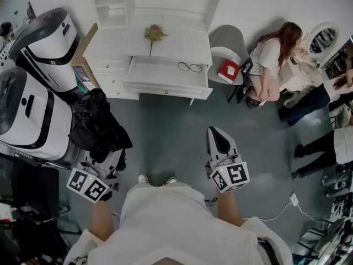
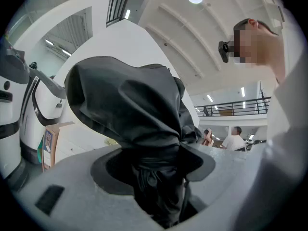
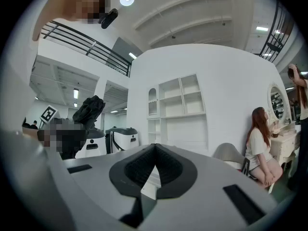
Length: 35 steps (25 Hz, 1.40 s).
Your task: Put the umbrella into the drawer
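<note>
Left gripper clamps a folded black umbrella by its narrow, gathered end, the jaws held apart only by the bunched fabric pressed between them. Carried at the person's left side over the grey floor, the umbrella is well apart from the white dresser, beside a white machine. The grip on the thin end appears chosen so the loose bulk of the canopy leads and the jaws get a firm pinch.

Right gripper is closed, tips meeting with nothing between them, and is held level and forward, seemingly kept free to steady the load or the furniture. Ahead, the drawer stands pulled out, ready to receive it, with a pair of glasses lying at its right end.

The umbrella's long axis appears to run out along the left jaws, its fat, crumpled end pointing away from the person toward the dresser's left side. Which end carries the handle cannot be told.
</note>
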Motion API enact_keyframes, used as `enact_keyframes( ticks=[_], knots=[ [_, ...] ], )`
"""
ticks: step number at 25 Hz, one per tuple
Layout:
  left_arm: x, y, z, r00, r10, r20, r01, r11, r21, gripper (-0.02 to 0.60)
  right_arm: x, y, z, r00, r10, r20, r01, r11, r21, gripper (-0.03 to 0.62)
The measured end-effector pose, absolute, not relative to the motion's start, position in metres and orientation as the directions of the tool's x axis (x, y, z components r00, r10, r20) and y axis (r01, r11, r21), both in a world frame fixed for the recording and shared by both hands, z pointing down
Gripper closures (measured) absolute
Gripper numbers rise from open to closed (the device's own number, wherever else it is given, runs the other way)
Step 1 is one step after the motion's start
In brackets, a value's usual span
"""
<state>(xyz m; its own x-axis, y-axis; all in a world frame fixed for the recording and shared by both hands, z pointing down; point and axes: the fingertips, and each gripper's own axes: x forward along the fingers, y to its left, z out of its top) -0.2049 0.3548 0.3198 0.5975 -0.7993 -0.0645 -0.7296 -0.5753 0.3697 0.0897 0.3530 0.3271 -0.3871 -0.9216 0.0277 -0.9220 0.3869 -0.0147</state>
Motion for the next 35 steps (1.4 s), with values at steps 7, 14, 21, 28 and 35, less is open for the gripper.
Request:
enact_keyframes(
  ticks=[7,14,21,28,35],
  knots=[
    [-0.201,0.351,0.322,0.584,-0.809,-0.061,-0.738,-0.561,0.375,0.308,0.094,0.353,0.337,-0.401,-0.915,0.04,-0.916,0.401,-0.026,0.594],
    [-0.191,0.352,0.319,0.576,-0.816,-0.049,-0.756,-0.554,0.348,0.308,0.08,0.36,0.345,-0.527,-0.848,0.048,-0.849,0.524,-0.063,0.592],
    [-0.195,0.348,0.324,0.572,-0.82,-0.019,-0.771,-0.546,0.327,0.307,0.055,0.343,0.358,-0.572,-0.818,0.062,-0.819,0.566,-0.096,0.592],
    [-0.19,0.291,0.354,0.581,-0.814,-0.003,-0.753,-0.538,0.378,0.307,0.06,0.3,0.386,-0.57,-0.814,0.114,-0.821,0.558,-0.123,0.592],
    [-0.181,0.16,0.363,0.647,-0.762,-0.021,-0.687,-0.595,0.417,0.307,0.062,0.188,0.384,-0.51,-0.847,0.152,-0.86,0.497,-0.114,0.592]
  ],
)
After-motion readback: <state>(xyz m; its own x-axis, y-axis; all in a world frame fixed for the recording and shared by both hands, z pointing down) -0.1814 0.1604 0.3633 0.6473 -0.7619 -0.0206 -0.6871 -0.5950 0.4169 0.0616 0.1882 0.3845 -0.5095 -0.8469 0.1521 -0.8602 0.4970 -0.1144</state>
